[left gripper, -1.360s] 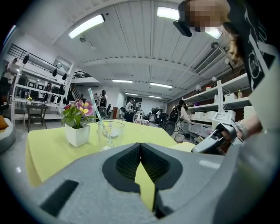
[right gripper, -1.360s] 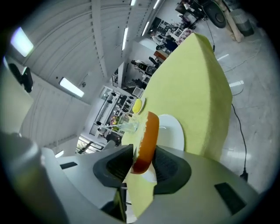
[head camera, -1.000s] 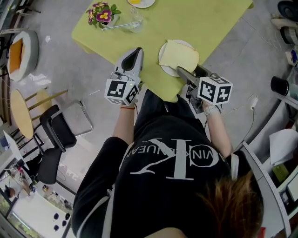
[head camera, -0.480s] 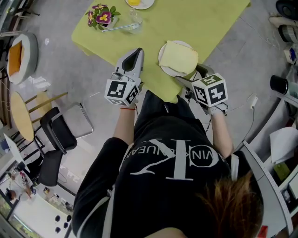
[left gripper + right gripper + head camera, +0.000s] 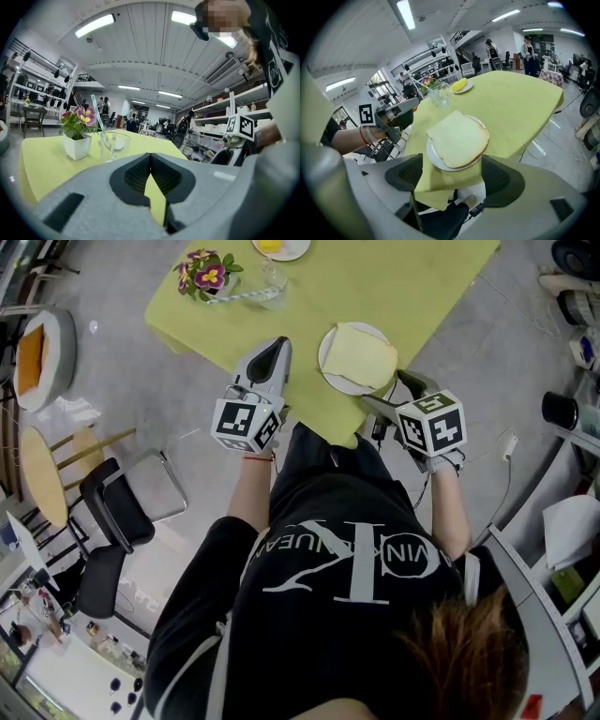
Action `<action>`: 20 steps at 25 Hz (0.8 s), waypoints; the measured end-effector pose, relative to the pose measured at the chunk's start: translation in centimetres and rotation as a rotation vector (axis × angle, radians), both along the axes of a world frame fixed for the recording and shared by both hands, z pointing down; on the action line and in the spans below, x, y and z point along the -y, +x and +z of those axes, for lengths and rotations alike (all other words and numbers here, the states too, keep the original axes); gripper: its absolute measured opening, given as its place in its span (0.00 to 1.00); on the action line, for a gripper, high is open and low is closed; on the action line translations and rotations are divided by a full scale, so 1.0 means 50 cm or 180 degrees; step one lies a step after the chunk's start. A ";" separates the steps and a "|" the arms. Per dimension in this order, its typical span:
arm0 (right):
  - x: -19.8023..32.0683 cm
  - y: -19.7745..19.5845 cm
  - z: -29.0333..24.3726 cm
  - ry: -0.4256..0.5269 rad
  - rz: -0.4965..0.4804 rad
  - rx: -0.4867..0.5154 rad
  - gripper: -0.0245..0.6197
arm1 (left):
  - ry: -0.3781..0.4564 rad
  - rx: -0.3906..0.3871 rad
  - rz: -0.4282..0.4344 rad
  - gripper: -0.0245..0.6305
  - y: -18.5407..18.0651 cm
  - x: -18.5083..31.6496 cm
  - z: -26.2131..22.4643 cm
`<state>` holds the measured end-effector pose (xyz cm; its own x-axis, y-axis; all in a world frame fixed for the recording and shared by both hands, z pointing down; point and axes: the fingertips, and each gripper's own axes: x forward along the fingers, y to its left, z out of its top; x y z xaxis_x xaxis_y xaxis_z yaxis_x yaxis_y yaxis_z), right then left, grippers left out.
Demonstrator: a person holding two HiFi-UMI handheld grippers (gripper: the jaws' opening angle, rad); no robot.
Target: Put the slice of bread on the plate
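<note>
The slice of bread lies flat on the white plate near the corner of the yellow-green table. In the right gripper view the bread covers most of the plate, just beyond the jaws. My right gripper hangs off the table's edge, close to the plate; it is open and empty. To the left of the plate, my left gripper rests over the table edge, shut with nothing in it.
At the table's far side stand a potted flower, a glass with a straw and a small plate with a yellow piece. A black chair is on the floor to the left. Cables lie right of the table.
My right gripper has let go of the bread, opened wide, rolled and drawn back off the plate's edge. The bread now lies on the plate. The left gripper has not moved.
</note>
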<state>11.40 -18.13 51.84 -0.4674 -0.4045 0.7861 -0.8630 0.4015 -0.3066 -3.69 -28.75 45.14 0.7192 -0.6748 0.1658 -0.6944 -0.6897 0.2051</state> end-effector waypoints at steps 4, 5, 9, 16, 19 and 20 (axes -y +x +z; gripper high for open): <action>0.012 0.024 -0.030 0.0256 0.0120 -0.0022 0.53 | 0.0027 0.0010 0.0011 0.05 0.002 -0.006 -0.012; 0.016 0.031 -0.038 0.0340 0.0137 -0.0068 0.49 | 0.0037 0.0014 0.0014 0.05 0.003 -0.007 -0.015; 0.030 0.049 -0.062 0.0608 0.0195 -0.0177 0.31 | 0.0072 0.0020 0.0024 0.05 0.005 -0.009 -0.024; 0.051 0.050 -0.101 0.1026 0.0289 -0.0098 0.13 | 0.0130 0.0039 0.0004 0.05 0.001 -0.007 -0.040; 0.064 0.052 -0.125 0.1227 0.0353 -0.0022 0.04 | 0.0170 0.0051 -0.0008 0.05 -0.001 -0.006 -0.051; 0.069 0.052 -0.132 0.1284 0.0362 -0.0005 0.04 | 0.0186 0.0059 -0.0009 0.05 -0.001 -0.005 -0.055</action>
<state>13.99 -21.58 45.26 -0.4010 -0.7291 0.5547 -0.9091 0.3912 -0.1430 -3.77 -28.50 42.41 0.7143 -0.6858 0.1392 -0.6998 -0.6981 0.1517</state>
